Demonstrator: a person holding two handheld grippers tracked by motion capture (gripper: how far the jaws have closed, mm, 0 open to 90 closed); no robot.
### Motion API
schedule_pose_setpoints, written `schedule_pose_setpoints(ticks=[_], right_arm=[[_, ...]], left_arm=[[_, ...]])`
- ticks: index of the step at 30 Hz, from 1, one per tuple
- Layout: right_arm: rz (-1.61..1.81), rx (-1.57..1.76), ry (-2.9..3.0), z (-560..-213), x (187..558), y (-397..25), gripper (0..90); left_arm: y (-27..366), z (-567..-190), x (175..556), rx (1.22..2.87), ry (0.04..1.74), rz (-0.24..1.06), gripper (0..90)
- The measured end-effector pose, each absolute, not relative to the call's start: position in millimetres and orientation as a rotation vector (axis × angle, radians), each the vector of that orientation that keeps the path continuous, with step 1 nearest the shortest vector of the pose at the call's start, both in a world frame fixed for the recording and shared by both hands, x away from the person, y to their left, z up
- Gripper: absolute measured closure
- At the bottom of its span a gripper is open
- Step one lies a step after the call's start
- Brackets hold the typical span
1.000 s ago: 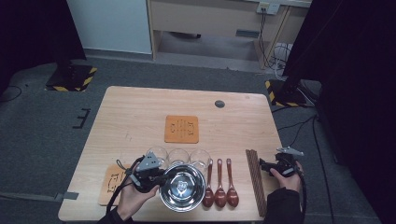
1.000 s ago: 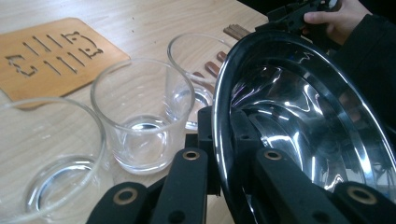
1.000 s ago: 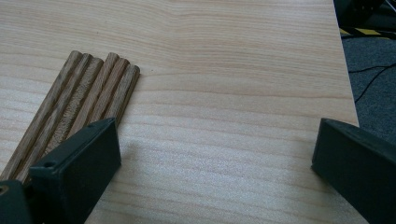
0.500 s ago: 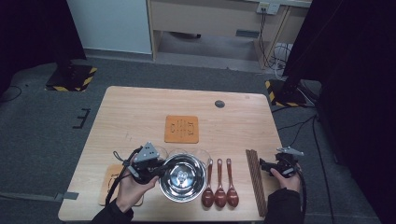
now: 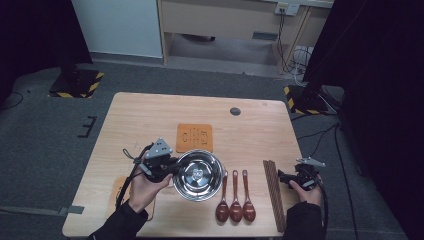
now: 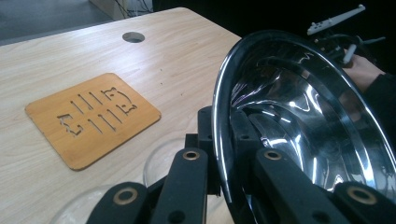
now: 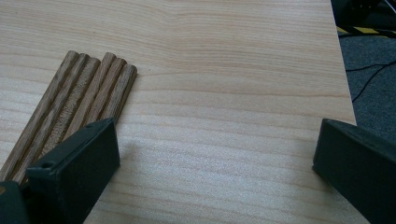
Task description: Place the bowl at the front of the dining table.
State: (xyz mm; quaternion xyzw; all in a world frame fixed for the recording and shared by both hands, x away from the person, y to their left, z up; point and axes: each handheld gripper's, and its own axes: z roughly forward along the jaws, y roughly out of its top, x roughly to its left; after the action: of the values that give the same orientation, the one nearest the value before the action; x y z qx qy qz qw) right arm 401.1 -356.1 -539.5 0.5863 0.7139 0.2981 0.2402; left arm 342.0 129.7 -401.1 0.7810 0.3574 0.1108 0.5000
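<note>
My left gripper (image 5: 173, 167) is shut on the left rim of a shiny steel bowl (image 5: 198, 175). In the left gripper view its black jaws (image 6: 224, 163) pinch the bowl's (image 6: 317, 130) rim, and the bowl stands tilted on edge above the table. An orange cut-out mat (image 5: 195, 137) lies just beyond the bowl. My right gripper (image 5: 284, 178) rests near the table's right edge, beside a bundle of wooden chopsticks (image 5: 274, 192). In the right gripper view its jaws (image 7: 215, 158) stand wide open over bare wood, with the chopstick ends (image 7: 79, 93) at the left.
Three dark wooden spoons (image 5: 235, 197) lie between bowl and chopsticks. Clear glass pieces (image 6: 163, 158) sit under the left gripper. A second orange mat (image 5: 117, 192) lies under the left forearm. A round hole (image 5: 235, 111) marks the table's far side.
My left gripper has carried the bowl away from the front edge toward the orange mat. The right gripper has stayed put.
</note>
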Motion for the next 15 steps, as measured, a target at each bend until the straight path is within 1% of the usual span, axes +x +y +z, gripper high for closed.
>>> schedule_pose_setpoints(ticks=[15], right_arm=[[0.816,1.604,1.954,-539.5,401.1,-356.1,0.6]], left_arm=[[128.4,-394.4,373.4,1.882,0.906,0.291,85.5]])
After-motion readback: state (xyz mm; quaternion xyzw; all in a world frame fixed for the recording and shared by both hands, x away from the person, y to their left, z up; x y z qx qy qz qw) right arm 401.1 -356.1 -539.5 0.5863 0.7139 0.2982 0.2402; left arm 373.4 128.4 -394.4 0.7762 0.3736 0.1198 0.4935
